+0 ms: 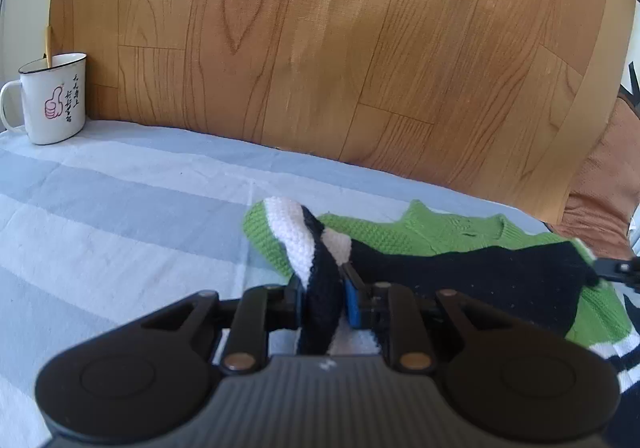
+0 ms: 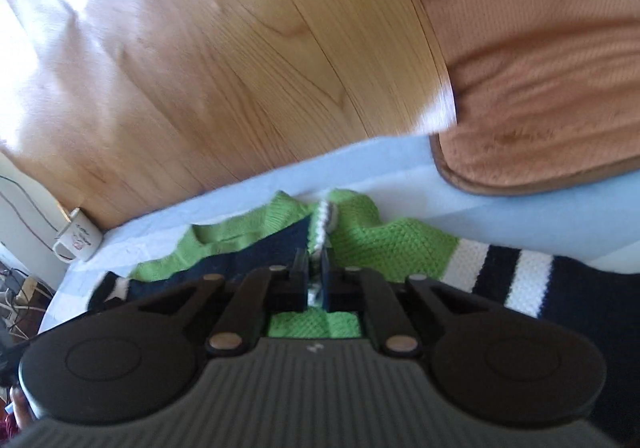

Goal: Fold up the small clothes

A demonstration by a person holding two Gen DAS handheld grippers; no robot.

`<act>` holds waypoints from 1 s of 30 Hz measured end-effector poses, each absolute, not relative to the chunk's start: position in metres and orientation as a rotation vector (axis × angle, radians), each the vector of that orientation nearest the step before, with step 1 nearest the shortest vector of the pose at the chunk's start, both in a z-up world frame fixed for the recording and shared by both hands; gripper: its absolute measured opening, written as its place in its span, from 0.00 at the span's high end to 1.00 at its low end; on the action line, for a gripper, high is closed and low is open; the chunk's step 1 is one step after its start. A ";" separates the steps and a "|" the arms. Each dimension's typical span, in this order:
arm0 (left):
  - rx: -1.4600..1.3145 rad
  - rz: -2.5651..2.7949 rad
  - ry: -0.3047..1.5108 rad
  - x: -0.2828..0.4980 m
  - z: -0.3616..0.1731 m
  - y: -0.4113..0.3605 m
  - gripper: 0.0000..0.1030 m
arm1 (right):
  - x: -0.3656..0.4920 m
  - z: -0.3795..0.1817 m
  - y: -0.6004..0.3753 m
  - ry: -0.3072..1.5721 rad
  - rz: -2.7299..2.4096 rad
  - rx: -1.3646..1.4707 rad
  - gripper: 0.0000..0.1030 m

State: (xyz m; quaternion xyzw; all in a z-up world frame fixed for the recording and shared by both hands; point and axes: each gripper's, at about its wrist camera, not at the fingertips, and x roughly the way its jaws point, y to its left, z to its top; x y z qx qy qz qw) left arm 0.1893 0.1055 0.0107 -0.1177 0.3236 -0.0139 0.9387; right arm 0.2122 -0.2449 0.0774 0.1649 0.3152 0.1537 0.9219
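Seen up close from the left wrist view, the left gripper (image 1: 323,290) is clamped on a bunched fold of a small knitted sweater (image 1: 452,236), its blue pads squeezing the black knit, with a white band and a green edge rising just beyond the fingertips. The green, black and white garment lies spread on a cloth (image 1: 120,207) striped in pale blue and white, to the right of that gripper and near the far edge of the covered surface. At the right margin of the same view a dark part of the other tool reaches the sweater's black section.

From the right wrist view, the right gripper (image 2: 316,272) stands with its jaws drawn almost together, pinching a thin ridge of green knit with a white striped edge. A striped black and white sleeve (image 2: 508,276) stretches away to the right of it.

A white enamel mug (image 1: 54,97) with a dark rim, a pink thumbs-up print and a stick inside stands at the far left corner of the cloth, well apart from the sweater. A wood-grain panel (image 1: 320,47) rises behind, and a brown plush mat (image 2: 540,87) lies at the far right.
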 end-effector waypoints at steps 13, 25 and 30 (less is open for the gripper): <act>-0.272 0.003 0.608 0.177 0.020 0.121 0.70 | 0.113 0.069 -0.343 0.472 0.140 0.576 0.80; -0.168 -0.155 0.544 0.154 0.029 0.068 0.69 | 0.001 0.011 -0.451 0.377 -0.201 0.956 0.58; -0.116 -0.161 0.562 0.156 0.020 0.059 0.66 | 0.029 0.012 -0.454 0.323 -0.254 0.946 0.54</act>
